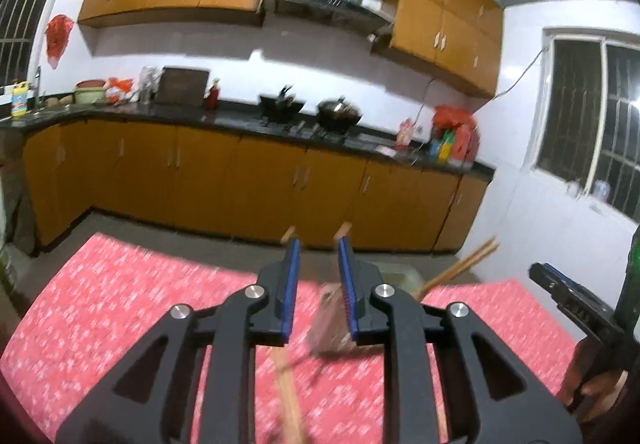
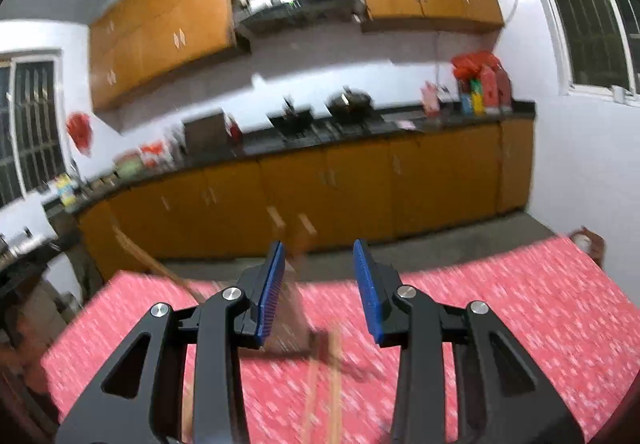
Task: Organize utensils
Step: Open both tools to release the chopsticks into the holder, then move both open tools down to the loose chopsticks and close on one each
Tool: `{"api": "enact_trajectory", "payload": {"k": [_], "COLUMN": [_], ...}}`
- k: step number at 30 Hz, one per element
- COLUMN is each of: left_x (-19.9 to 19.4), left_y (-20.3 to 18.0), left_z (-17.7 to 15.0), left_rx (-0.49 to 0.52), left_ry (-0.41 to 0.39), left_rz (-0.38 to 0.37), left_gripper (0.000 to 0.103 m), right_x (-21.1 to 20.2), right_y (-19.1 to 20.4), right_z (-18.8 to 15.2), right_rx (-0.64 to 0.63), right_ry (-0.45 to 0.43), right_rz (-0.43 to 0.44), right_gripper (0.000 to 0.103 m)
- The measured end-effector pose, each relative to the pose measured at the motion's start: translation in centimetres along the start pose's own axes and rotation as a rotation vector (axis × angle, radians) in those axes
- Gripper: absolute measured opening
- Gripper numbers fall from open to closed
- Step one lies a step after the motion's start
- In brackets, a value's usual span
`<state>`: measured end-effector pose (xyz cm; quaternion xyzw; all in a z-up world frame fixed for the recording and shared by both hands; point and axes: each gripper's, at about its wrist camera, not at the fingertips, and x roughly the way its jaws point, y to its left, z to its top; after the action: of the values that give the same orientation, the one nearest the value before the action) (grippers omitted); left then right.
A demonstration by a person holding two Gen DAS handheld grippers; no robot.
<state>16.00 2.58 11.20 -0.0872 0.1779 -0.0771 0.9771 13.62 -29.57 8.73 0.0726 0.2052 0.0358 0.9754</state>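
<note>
My left gripper (image 1: 318, 246) hangs over a red patterned tablecloth (image 1: 120, 304) with its blue pads apart and nothing pressed between them. A blurred brown object (image 1: 332, 320) sits just beside its right pad. Wooden chopsticks (image 1: 290, 400) lie on the cloth below the jaws. More chopsticks (image 1: 460, 264) stick up out of a pale container (image 1: 396, 276) at the table's far edge. My right gripper (image 1: 540, 272) shows at the right edge. In the right wrist view the right gripper (image 2: 319, 248) stands open over chopsticks (image 2: 322, 384), with the brown object (image 2: 296, 316) by its left pad.
Beyond the table's far edge is bare grey floor (image 1: 180, 240), then orange cabinets (image 1: 240, 184) under a dark counter with woks (image 1: 340, 112). A small brown object (image 2: 586, 240) sits at the table's far right corner. Both views are motion-blurred.
</note>
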Motion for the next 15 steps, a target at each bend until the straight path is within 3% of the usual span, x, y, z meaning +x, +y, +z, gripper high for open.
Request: {"api": "enact_trajectory", "payload": {"k": [3,6,9,15], "left_x": [0.9,2.7,4.1,5.6], "left_y": [1.4,2.8,3.6,3.9], "left_z": [-3.3,-6.9,-9.7,-13.0], "left_rx": [0.022,0.020,0.010,0.025], "left_ry": [0.093,0.224,0.326,0.422], "left_rz": [0.054,0.093,0.105,0.109], "left_gripper": [0.021,0.021,0.021,0.021], "right_x": [2.6,5.6,7.7,9.5], "right_y": [-1.6,-2.3,-1.9,-0.9], "right_z": [-3.5,-7.5,-10.4,-13.0], "right_rx": [0.019,0.055,0.061,0.062], "right_ry": [0.163,0.337,0.441,0.494], "right_rz": [-0.023,0.012,0.026,0.047], "right_gripper": [0.032,0.020,0.016,0.016]}}
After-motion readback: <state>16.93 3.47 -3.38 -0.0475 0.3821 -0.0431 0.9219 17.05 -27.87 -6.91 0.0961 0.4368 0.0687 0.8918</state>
